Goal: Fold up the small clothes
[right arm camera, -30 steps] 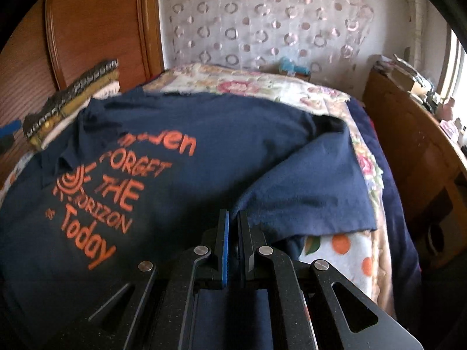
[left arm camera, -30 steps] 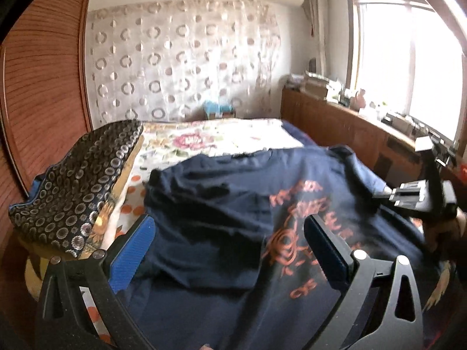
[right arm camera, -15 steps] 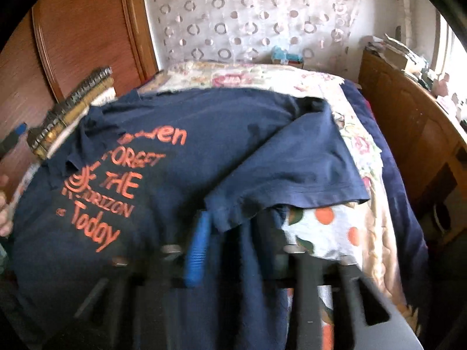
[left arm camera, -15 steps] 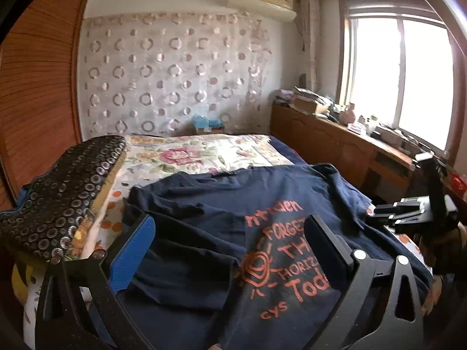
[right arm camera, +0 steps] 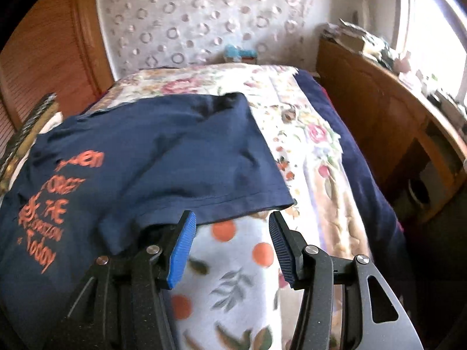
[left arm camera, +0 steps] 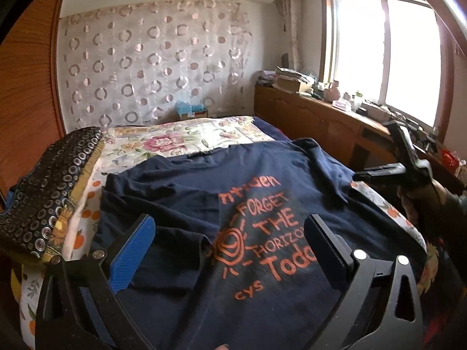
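Note:
A navy T-shirt (left arm camera: 233, 204) with orange lettering lies spread, print up, on the bed. My left gripper (left arm camera: 229, 224) hovers over its near part, open wide, with nothing between the fingers. In the right wrist view the T-shirt (right arm camera: 131, 151) fills the left side, and its sleeve (right arm camera: 210, 175) lies flat with the hem towards me. My right gripper (right arm camera: 232, 218) is open just below that hem, over bare bedsheet. Its blue left pad (right arm camera: 181, 250) is close to the shirt's edge, apart from it. A hand (left arm camera: 420, 201) holding the right tool shows at the right edge of the left wrist view.
The floral and orange-dotted bedsheet (right arm camera: 233, 277) covers the bed. A dark ring-patterned folded pile (left arm camera: 49, 189) sits at the bed's left edge by a wooden wardrobe (left arm camera: 26, 73). A wooden cabinet (left arm camera: 321, 122) with clutter runs along the right under the window.
My right gripper went from shut on the shirt's cloth to open and shifted right, off the shirt onto bare sheet. The left gripper drew back slightly, still open.

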Tool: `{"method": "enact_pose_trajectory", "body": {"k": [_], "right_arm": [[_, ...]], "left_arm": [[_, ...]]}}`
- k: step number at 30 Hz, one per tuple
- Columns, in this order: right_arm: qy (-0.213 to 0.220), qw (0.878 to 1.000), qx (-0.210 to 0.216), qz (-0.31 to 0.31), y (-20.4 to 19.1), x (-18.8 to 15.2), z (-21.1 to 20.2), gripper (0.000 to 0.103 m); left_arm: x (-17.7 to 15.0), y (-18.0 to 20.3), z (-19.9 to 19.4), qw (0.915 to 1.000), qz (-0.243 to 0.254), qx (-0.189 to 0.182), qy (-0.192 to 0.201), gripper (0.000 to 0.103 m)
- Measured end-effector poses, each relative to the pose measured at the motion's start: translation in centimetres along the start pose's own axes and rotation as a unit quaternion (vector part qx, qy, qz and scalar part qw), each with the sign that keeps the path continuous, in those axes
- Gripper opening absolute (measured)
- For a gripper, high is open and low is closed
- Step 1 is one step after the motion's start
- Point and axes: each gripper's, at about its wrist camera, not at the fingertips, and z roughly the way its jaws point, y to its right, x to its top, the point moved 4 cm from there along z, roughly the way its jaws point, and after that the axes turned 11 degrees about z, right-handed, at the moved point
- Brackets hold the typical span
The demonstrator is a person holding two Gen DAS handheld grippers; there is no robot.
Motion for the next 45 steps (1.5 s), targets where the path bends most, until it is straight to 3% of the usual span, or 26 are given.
{"method": "enact_pose_trajectory", "body": {"k": [5, 10, 11, 12, 16, 19, 23, 29, 33, 35, 37, 39, 42, 45], "right_arm": [[-0.016, 0.999, -0.001, 0.035, 1.0, 1.8, 2.5, 0.054], [-0.027, 0.997, 0.024, 0.073, 1.4, 2.7, 3.3, 0.052], [-0.025, 0.997, 0.029, 0.074, 1.4, 2.7, 3.2, 0.048], [-0.019, 0.997, 0.033, 0.070, 1.4, 2.8, 3.3, 0.034], [0.014, 1.000, -0.004, 0.016, 0.6, 2.7, 2.6, 0.006], [0.035, 0.999, 0.003, -0.004, -0.6, 2.9, 1.7, 0.005], [0.056, 0.997, 0.029, -0.038, -4.0, 3.5, 0.4, 0.004], [0.068, 0.989, 0.093, -0.097, -12.6, 4.6, -1.0, 0.004], [0.069, 0.986, 0.119, -0.096, -16.5, 5.1, -1.2, 0.005], [0.058, 0.985, 0.127, -0.099, -17.3, 5.0, -0.8, 0.012], [0.062, 0.985, 0.121, -0.108, -17.4, 4.6, -0.7, 0.036], [0.062, 0.985, 0.113, -0.111, -16.6, 4.3, -0.6, 0.047], [0.053, 0.989, 0.081, -0.115, -15.3, 3.6, -0.4, 0.047], [0.033, 0.988, 0.075, -0.128, -14.8, 1.9, -0.9, 0.047]], "left_arm": [[-0.3, 0.9, 0.3, 0.9999, 0.004, -0.010, -0.011, 0.102], [-0.4, 1.3, 0.1, 0.9998, 0.002, -0.019, -0.010, 0.102], [-0.3, 1.4, 0.0, 0.9997, 0.003, -0.020, -0.010, 0.102], [-0.4, 1.4, 0.0, 0.9997, 0.005, -0.020, -0.010, 0.102], [-0.5, 1.4, -0.1, 0.9997, 0.010, -0.018, -0.011, 0.102], [-0.7, 1.2, -0.2, 0.9997, 0.011, -0.014, -0.013, 0.102], [-0.9, 0.6, -0.2, 0.9998, 0.007, -0.005, -0.018, 0.102], [-1.2, -1.1, -1.0, 0.9998, -0.007, 0.008, -0.014, 0.102], [-1.5, -2.1, -1.4, 0.9997, -0.014, 0.014, -0.016, 0.102], [-1.8, -2.4, -1.4, 0.9996, -0.015, 0.016, -0.018, 0.102], [-2.0, -2.6, -1.5, 0.9996, -0.016, 0.016, -0.019, 0.102], [-2.1, -2.8, -1.7, 0.9995, -0.018, 0.017, -0.018, 0.102], [-2.1, -2.9, -1.7, 0.9995, -0.022, 0.017, -0.017, 0.102], [-2.1, -3.0, -1.8, 0.9995, -0.023, 0.017, -0.015, 0.102]]}}
